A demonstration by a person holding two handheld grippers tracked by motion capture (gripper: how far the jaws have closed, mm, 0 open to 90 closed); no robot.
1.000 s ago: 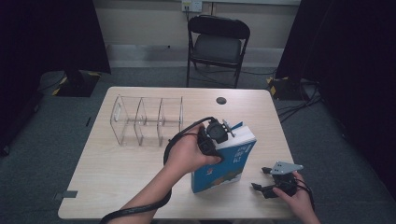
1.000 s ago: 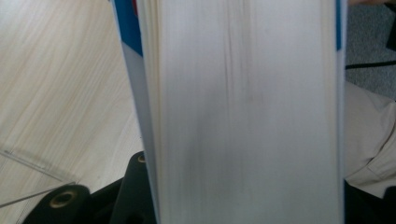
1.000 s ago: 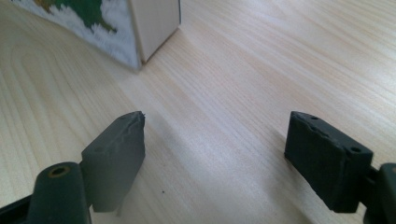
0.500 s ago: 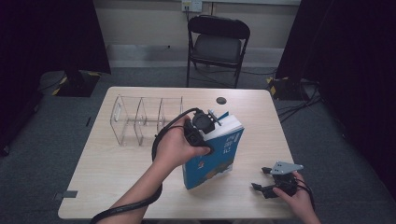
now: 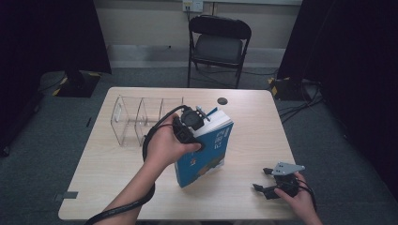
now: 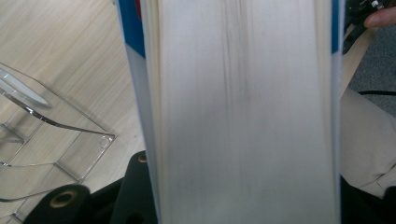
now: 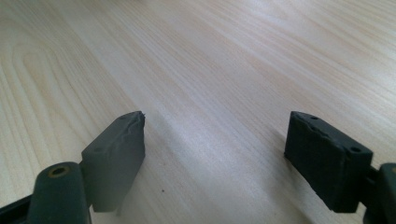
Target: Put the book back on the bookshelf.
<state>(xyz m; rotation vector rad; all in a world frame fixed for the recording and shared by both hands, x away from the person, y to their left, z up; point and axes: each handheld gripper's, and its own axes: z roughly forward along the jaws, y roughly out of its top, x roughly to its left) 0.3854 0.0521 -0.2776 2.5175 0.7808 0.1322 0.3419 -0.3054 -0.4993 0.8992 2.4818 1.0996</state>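
Book (image 5: 206,150) clamped in my left claw (image 5: 193,123), jaws pressed on both covers at its top end, low corner down on the table (image 5: 108,187), the whole thing tilted. Just off my left claw's far side stands the clear divider rack (image 5: 141,119), near but not touching. My left gripper view looks straight along the page edges (image 6: 243,112), white between blue covers, with the rack's corner (image 6: 70,140) beside them. Right claw (image 5: 277,183) rests near the table's near edge, well apart from the book; its view shows both pads (image 7: 116,158) wide apart over bare wood.
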